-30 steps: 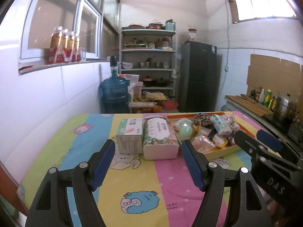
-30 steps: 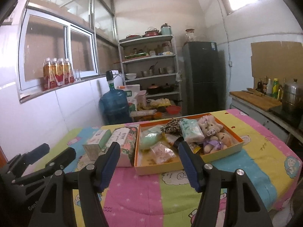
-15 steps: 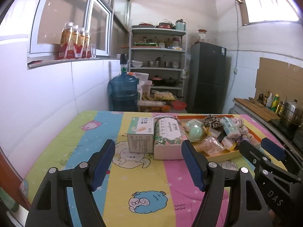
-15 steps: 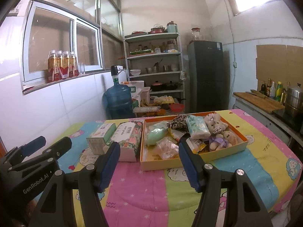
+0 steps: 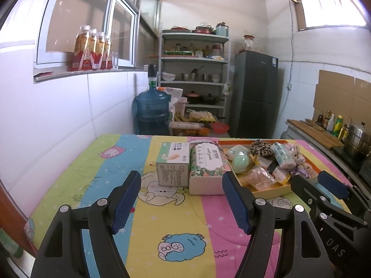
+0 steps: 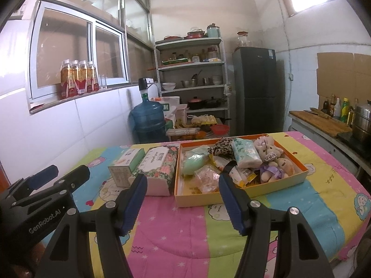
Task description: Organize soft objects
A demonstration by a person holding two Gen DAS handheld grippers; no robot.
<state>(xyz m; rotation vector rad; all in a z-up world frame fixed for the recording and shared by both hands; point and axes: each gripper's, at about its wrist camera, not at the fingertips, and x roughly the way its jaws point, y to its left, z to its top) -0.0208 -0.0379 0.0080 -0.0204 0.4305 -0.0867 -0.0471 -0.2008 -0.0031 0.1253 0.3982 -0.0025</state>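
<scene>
Left gripper (image 5: 182, 205), marked "GenRobot.AI" on its side, and right gripper (image 6: 183, 202), marked "DAS", both hover over the cartoon quilt (image 6: 185, 231) with jaws apart, holding and touching nothing. Just past them two tissue boxes sit touching side by side: a green-white box (image 5: 172, 163) and a floral box (image 5: 207, 165), print too small to read. Right of those, the orange tray (image 6: 231, 195) holds the soft things: mint pouch (image 6: 193, 163), clear bags, snack packets, tissue pack (image 6: 245, 154), leopard scrunchie (image 6: 221, 147), plush toys (image 6: 270, 159).
</scene>
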